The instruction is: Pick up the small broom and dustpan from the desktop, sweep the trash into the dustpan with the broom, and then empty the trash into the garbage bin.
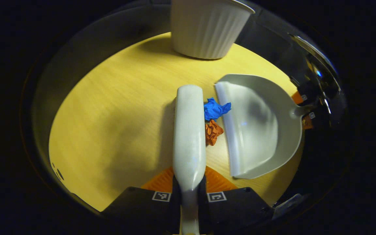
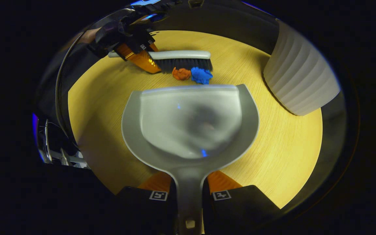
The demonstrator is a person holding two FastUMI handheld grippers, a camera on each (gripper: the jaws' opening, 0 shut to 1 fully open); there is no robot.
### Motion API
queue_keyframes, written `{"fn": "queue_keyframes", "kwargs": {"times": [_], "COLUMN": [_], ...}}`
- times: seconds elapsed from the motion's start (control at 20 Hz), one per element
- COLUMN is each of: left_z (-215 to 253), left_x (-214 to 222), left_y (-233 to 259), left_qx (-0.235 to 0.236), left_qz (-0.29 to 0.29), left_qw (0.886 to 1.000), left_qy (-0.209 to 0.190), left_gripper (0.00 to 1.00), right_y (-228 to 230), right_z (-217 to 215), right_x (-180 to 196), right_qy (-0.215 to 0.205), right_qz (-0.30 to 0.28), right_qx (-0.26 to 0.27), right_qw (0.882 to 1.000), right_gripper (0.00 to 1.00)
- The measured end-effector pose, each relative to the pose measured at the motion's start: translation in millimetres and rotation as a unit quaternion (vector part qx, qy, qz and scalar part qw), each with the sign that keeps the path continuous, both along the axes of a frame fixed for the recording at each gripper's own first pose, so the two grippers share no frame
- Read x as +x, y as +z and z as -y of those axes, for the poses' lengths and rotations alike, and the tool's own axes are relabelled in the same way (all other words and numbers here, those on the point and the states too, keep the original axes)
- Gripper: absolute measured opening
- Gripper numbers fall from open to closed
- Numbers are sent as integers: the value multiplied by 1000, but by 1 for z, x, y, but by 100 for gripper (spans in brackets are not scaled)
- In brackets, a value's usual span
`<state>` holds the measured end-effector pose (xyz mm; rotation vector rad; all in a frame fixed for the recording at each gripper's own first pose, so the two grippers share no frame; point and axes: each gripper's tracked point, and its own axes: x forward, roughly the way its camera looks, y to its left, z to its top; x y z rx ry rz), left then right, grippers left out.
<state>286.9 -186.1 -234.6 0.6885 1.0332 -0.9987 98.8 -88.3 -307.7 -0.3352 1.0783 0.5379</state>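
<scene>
The left tool [image 1: 189, 191] is pinching the stiff, light white plastic broom [image 1: 189, 130] by its handle, the right tool [image 2: 189, 195] is pinching the grey plastic dustpan [image 2: 191, 124] by its stem, while featherlight crumpled blue [image 1: 215, 109] and orange paper scraps [image 1: 212, 131] are sitting between them on the yellow wooden surface [image 1: 109, 124], likely to skitter.

round wooden table [image 1: 116, 107] | warm yellow light | dark surroundings

The left gripper [image 1: 189, 191] is seen at six o'clock of the left gripper view, its fingers clamped on the broom handle [image 1: 189, 195]. The right gripper [image 2: 189, 192] is likewise closed on the dustpan handle [image 2: 189, 186] at six o'clock.
</scene>
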Motion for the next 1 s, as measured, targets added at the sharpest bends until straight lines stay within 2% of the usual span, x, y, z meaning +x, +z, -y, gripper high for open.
{"fn": "queue_keyframes", "kwargs": {"times": [0.05,0.1,0.15,0.3,0.4,0.65,0.85,1.0], "left_z": [2,6,8,16,12,5,-19,-50], "left_x": [-8,-21,-31,-60,-62,-69,-81,-96], "left_y": [-1,-1,0,7,4,20,33,27], "left_qx": [-3,-4,-4,-24,-17,-58,-97,-106], "left_qz": [-15,-29,-42,-79,-63,-14,26,53], "left_qw": [1000,999,999,997,998,992,978,966], "left_qy": [-10,-15,-16,1,20,109,185,229], "left_gripper": [26,26,24,26,26,26,26,27], "right_y": [2,1,0,3,-1,-16,-20,-1], "right_z": [0,1,2,1,3,27,39,52], "right_x": [1,-1,-1,2,9,22,33,31], "right_qy": [1,2,1,-6,-6,-8,-32,-59], "right_qz": [1,1,-1,1,0,9,19,16], "right_qx": [0,2,5,13,15,16,29,43], "right_qw": [1000,1000,1000,1000,1000,1000,999,997], "right_gripper": [30,35,35,35,35,35,35,35]}}
